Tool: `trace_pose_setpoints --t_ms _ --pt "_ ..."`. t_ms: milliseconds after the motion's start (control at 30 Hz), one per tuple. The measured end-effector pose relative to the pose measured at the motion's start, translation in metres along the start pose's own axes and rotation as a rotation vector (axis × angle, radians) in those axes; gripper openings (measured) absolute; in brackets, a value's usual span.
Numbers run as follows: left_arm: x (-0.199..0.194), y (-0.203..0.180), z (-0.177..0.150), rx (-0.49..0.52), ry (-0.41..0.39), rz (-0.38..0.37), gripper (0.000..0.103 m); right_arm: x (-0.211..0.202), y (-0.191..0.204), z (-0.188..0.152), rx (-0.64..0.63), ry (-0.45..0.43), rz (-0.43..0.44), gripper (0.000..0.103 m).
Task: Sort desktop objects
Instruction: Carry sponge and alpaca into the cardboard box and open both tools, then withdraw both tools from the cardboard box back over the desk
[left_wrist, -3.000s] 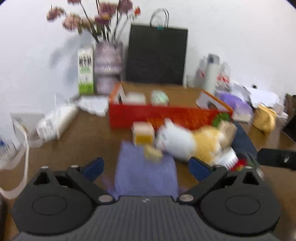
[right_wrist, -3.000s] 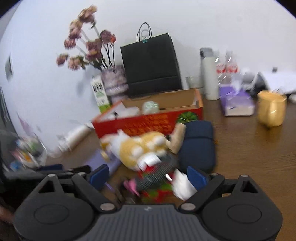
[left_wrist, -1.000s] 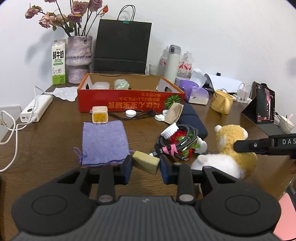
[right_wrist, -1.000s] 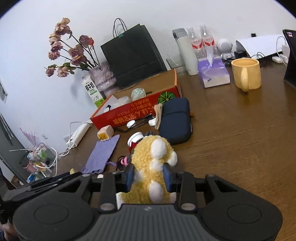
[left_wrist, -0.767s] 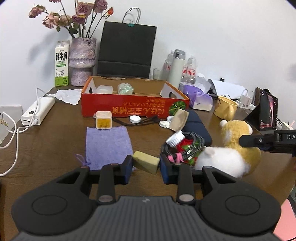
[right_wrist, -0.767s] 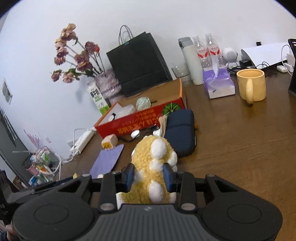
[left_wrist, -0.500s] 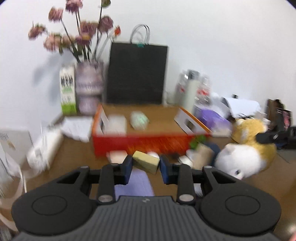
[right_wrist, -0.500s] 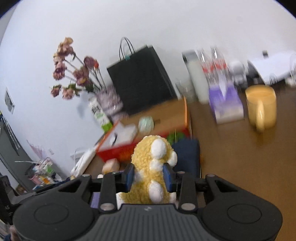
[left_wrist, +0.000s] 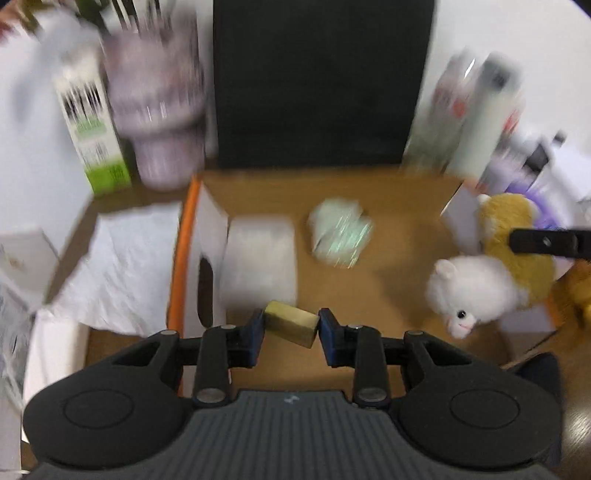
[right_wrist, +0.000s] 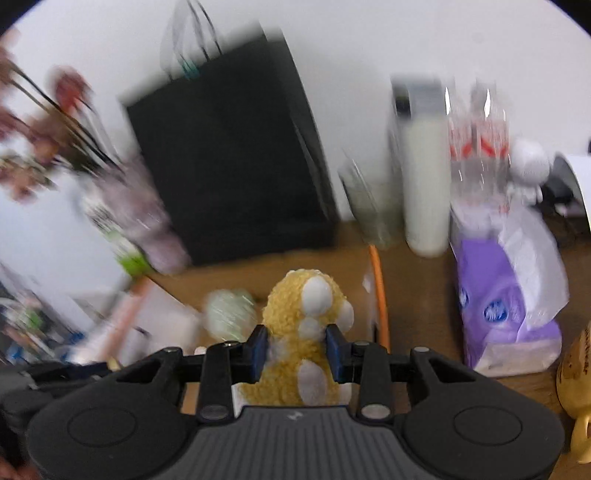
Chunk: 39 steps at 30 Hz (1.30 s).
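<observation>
My left gripper (left_wrist: 291, 326) is shut on a small yellow-green sponge block (left_wrist: 292, 328) and holds it over the near left part of the open cardboard box (left_wrist: 399, 192). My right gripper (right_wrist: 295, 350) is shut on a yellow and white plush toy (right_wrist: 308, 332), held above the box's right end; the toy also shows in the left wrist view (left_wrist: 487, 280). Inside the box lie a white plastic container (left_wrist: 258, 258) and a pale green wrapped ball (left_wrist: 340, 236).
A black paper bag (left_wrist: 321, 81) stands behind the box. A milk carton (left_wrist: 92, 136) and flower vase (left_wrist: 159, 122) stand at the back left. A white thermos (right_wrist: 424, 177), bottles and a purple tissue pack (right_wrist: 502, 314) stand at the right. White paper (left_wrist: 118, 266) lies left of the box.
Both grippers have moved forward from the table's front to over the box, each carrying its object. The views are now motion blurred.
</observation>
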<state>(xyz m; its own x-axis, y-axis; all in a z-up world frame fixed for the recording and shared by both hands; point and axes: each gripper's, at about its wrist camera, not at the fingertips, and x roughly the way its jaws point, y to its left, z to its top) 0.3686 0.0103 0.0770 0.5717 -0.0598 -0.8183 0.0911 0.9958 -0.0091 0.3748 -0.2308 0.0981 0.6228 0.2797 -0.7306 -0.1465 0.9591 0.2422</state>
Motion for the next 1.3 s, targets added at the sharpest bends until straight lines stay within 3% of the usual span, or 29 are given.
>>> trace_pose_setpoints --t_ms 100,133,200,333,400,467,533,633,733,833,1033,1200,1300 --pt "0.026 -0.004 -0.002 0.061 0.079 0.062 0.032 0.027 0.005 -0.012 -0.055 0.089 -0.077 0.035" --pt "0.032 -0.004 -0.003 0.069 0.104 0.071 0.033 0.032 0.007 -0.014 -0.078 0.096 -0.117 0.026" --pt "0.041 -0.001 -0.006 0.048 0.153 0.063 0.033 0.037 0.004 -0.017 -0.101 0.095 -0.129 0.03" --pt "0.036 0.007 -0.002 0.002 0.166 0.031 0.035 0.041 0.011 -0.008 -0.127 0.148 -0.144 0.036" --pt "0.025 0.011 0.009 -0.019 0.14 0.023 0.051 0.037 0.013 0.0 -0.122 0.17 -0.168 0.042" --pt "0.013 0.012 0.023 -0.026 0.111 0.02 0.066 0.025 0.018 0.01 -0.12 0.133 -0.174 0.061" --pt "0.0 0.015 0.03 -0.046 0.098 0.001 0.071 0.011 0.024 0.014 -0.126 0.093 -0.16 0.07" --pt "-0.024 0.019 0.025 -0.071 0.032 0.0 0.084 -0.012 0.032 0.008 -0.146 0.061 -0.1 0.076" --pt "-0.059 0.015 -0.006 -0.082 -0.115 0.052 0.102 -0.039 0.034 -0.013 -0.155 0.008 -0.033 0.08" --pt "-0.089 0.008 -0.053 -0.099 -0.243 0.102 0.103 -0.073 0.023 -0.056 -0.144 -0.117 0.045 0.086" --pt "-0.127 -0.017 -0.154 -0.105 -0.317 0.018 0.103 -0.126 0.009 -0.149 -0.078 -0.203 0.072 0.087" --pt "-0.142 -0.05 -0.229 0.052 -0.369 0.102 0.103 -0.169 0.001 -0.215 -0.039 -0.321 0.08 0.089" --pt "-0.153 -0.055 -0.263 0.067 -0.419 0.095 0.103 -0.183 0.005 -0.247 -0.071 -0.35 0.043 0.092"
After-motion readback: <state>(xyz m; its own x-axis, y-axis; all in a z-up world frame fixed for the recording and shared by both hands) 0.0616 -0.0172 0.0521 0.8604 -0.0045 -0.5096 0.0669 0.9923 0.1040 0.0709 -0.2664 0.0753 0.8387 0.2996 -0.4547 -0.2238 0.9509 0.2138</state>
